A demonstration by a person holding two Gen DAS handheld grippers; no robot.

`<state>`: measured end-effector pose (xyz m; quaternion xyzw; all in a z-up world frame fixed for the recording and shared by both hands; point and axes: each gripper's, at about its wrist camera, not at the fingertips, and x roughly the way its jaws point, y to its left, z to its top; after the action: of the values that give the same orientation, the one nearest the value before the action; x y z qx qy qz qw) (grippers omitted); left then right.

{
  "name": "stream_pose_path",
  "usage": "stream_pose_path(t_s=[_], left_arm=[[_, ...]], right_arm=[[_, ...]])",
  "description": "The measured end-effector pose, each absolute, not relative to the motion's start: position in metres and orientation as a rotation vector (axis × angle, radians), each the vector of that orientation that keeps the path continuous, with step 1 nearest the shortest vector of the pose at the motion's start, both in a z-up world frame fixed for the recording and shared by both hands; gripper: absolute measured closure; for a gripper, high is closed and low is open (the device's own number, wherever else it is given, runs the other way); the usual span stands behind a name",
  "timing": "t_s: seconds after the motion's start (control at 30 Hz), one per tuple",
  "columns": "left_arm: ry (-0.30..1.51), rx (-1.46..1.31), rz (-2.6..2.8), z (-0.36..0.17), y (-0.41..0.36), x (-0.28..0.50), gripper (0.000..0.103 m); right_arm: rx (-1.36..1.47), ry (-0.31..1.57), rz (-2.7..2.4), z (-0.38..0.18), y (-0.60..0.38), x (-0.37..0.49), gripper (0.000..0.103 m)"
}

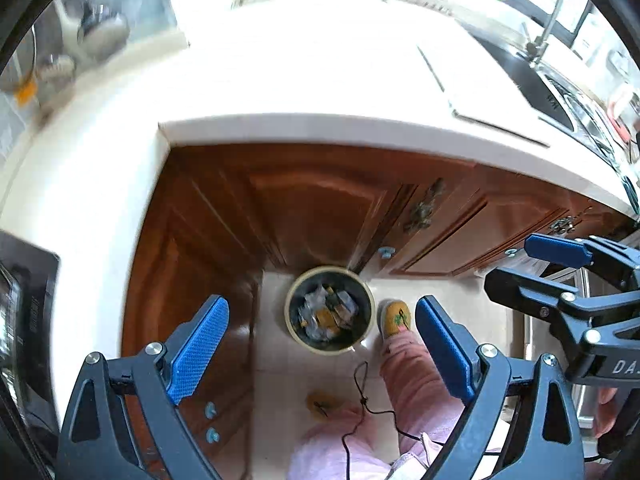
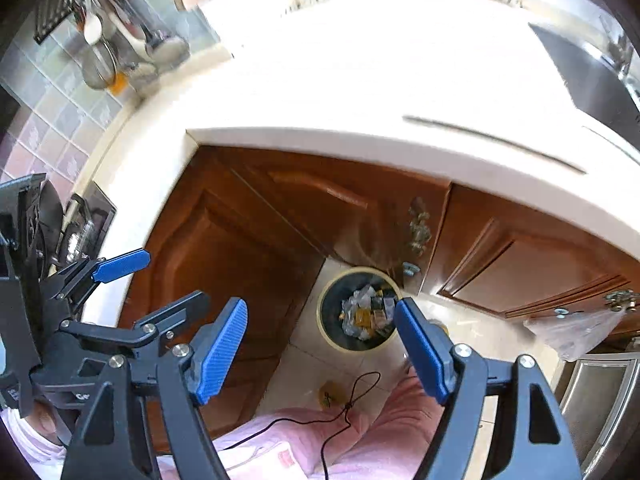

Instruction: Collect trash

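Observation:
A round trash bin (image 1: 330,312) with a cream rim stands on the tiled floor in the corner of the wooden cabinets, holding crumpled wrappers (image 1: 328,312). It also shows in the right wrist view (image 2: 359,308). My left gripper (image 1: 322,346) is open and empty, held high above the bin. My right gripper (image 2: 320,346) is open and empty too, also above the bin. The right gripper shows at the right edge of the left wrist view (image 1: 536,268), and the left gripper at the left edge of the right wrist view (image 2: 160,280).
A white L-shaped countertop (image 1: 304,80) runs above brown cabinets (image 1: 312,200). A sink (image 1: 560,92) with a tap lies at the right. Hanging utensils (image 2: 120,52) are at the back left. A clear plastic bag (image 2: 576,330) hangs on a cabinet knob. The person's pink-clad legs and a yellow slipper (image 1: 395,318) stand beside the bin.

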<state>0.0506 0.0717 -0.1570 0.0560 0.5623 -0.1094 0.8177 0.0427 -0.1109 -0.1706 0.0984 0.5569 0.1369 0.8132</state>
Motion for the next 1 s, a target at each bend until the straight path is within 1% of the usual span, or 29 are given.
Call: stream_pose_path(t_s=[0.53,0.8,1.0], left_arm=[[1.008,0.108,-0.204,-0.021,0.061,0.050,0.010],[0.910,0.055,-0.156,0.032,0.072,0.052,0.010],[0.859,0.043,-0.138,0.052,0.071,0.055,0.009]], right_arm=[[0.241,0.988,0.223,-0.026,-0.121,0.023,0.026],[0.190,0.881,0.223,0.020,-0.115,0.022,0.026],[0.164,0.814,0.208,0.040,-0.117,0.022,0.026]])
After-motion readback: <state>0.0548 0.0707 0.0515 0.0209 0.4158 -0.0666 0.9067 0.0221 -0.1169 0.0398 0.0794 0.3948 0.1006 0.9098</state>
